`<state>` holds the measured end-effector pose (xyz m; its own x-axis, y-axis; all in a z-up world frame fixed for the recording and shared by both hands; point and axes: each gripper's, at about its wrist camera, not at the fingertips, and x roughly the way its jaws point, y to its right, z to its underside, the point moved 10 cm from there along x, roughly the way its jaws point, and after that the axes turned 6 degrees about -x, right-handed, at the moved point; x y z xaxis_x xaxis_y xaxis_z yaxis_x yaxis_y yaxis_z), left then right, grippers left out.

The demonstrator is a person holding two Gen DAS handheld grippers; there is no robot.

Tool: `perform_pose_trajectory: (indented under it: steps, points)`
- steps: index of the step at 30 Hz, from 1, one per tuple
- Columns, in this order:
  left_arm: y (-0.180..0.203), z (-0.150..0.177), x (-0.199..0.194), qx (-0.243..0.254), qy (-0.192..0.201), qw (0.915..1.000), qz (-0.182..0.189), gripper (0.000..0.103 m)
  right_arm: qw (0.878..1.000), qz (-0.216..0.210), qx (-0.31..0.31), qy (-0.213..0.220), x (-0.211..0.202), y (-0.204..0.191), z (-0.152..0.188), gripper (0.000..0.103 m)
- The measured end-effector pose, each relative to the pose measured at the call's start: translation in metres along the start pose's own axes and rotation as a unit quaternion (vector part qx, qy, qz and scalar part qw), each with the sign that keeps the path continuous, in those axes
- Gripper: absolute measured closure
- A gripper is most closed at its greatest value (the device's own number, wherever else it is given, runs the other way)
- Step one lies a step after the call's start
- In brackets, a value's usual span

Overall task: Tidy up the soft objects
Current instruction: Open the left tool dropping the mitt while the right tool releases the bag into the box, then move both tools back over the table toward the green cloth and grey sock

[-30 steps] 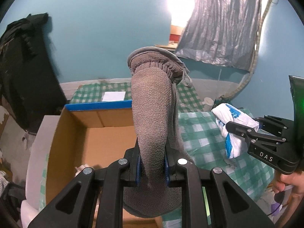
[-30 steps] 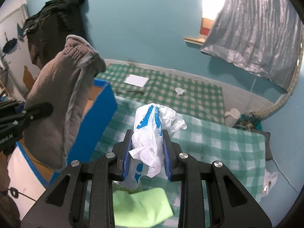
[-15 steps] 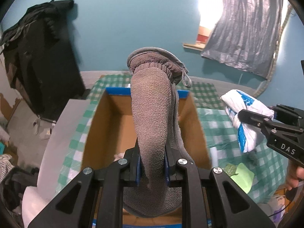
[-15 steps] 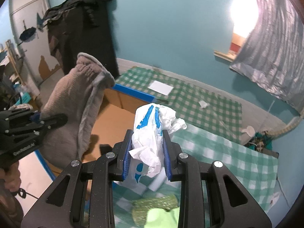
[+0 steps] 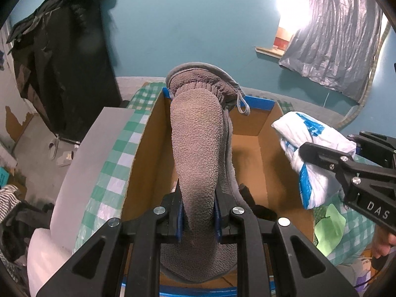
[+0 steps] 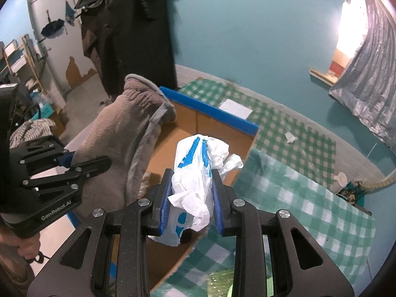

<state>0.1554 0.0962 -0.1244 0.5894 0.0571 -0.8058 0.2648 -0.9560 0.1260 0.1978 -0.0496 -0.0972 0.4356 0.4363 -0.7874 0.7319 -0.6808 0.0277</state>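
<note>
My left gripper [image 5: 198,195] is shut on a grey fleece slipper [image 5: 198,143] and holds it up over the open cardboard box [image 5: 250,156] with blue-taped rims. The slipper also shows in the right wrist view [image 6: 123,136], with the left gripper [image 6: 81,163] clamped on it. My right gripper [image 6: 191,180] is shut on a crumpled white and blue plastic bag [image 6: 198,163] above the box's right side [image 6: 210,113]. In the left wrist view the bag [image 5: 309,148] hangs at the box's right edge in the right gripper [image 5: 329,158].
The box sits on a green checked cloth [image 6: 297,198]. A light green item [image 5: 329,225] lies on the cloth right of the box. A white sheet [image 6: 235,109] lies behind the box. Dark clothing [image 5: 61,61] hangs on the teal wall at the left.
Both grippers have moved left with their loads, from over the checked cloth to above the box. Each keeps its hold.
</note>
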Motion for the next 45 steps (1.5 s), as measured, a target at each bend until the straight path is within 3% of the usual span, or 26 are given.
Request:
perform_pose_trajectory:
  steps: [6, 11, 13, 30, 34, 45]
  points:
    - [-0.006, 0.001, 0.001, -0.013, 0.001, 0.9999, -0.003, 0.071, 1.0, -0.011, -0.008, -0.006, 0.008, -0.016, -0.003, 0.069]
    - [-0.008, -0.001, -0.005, -0.01, 0.015, 0.9998, -0.012, 0.055, 1.0, -0.012, -0.017, -0.006, 0.008, -0.024, -0.003, 0.041]
    - [-0.006, 0.0, -0.007, -0.007, 0.017, 0.9998, -0.012, 0.055, 1.0, -0.006, -0.019, 0.0, 0.007, -0.022, -0.004, 0.038]
    - [0.008, 0.0, -0.014, 0.014, 0.026, 0.9994, -0.016, 0.048, 1.0, 0.001, 0.006, 0.018, -0.01, -0.007, 0.002, 0.038]
    - [0.014, 0.0, -0.016, 0.017, 0.031, 0.9993, -0.016, 0.041, 1.0, 0.003, 0.01, 0.021, -0.015, -0.003, 0.005, 0.038]
    - [0.042, 0.002, -0.022, 0.046, 0.036, 0.9983, -0.008, 0.034, 0.999, 0.019, 0.024, 0.022, -0.029, 0.02, 0.021, 0.036]
